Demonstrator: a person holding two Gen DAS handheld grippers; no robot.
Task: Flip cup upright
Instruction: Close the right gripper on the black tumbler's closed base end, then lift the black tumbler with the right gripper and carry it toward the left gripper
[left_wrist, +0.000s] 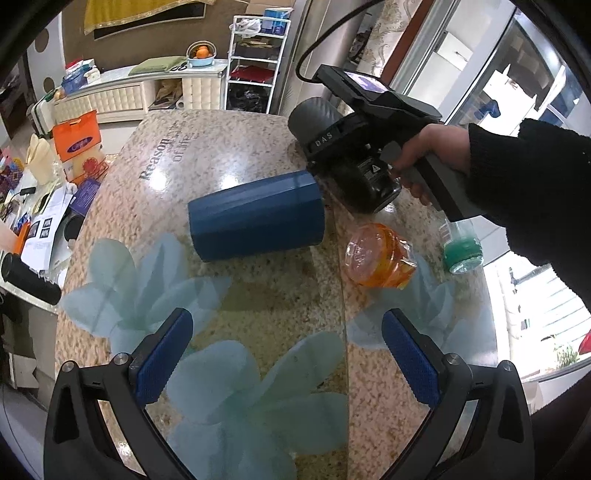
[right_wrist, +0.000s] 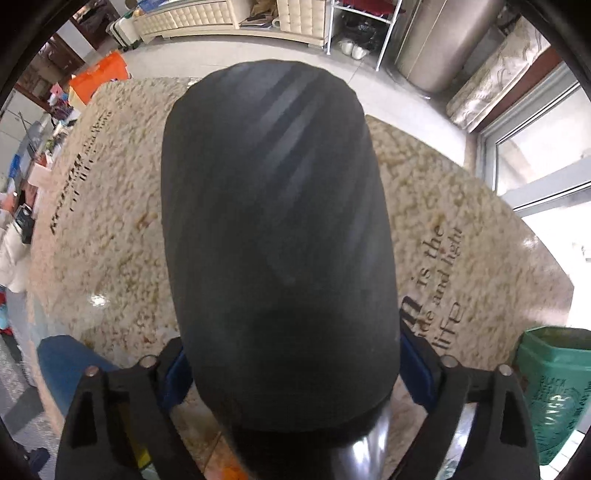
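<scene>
My right gripper (right_wrist: 291, 369) is shut on a dark grey carbon-pattern cup (right_wrist: 277, 240), which fills the right wrist view and points away from the camera. In the left wrist view the same cup (left_wrist: 314, 116) lies roughly level above the far part of the table, held by the right gripper (left_wrist: 325, 147). My left gripper (left_wrist: 288, 350) is open and empty, low over the near part of the table. A blue cup (left_wrist: 258, 218) lies on its side ahead of it. An orange transparent cup (left_wrist: 380, 256) lies on its side to the right.
The granite-pattern table (left_wrist: 229, 147) has flower prints and lettering. A clear glass with green liquid (left_wrist: 461, 247) stands at the right edge. A green bin (right_wrist: 554, 387) stands beside the table. Cluttered shelves and a bench lie behind.
</scene>
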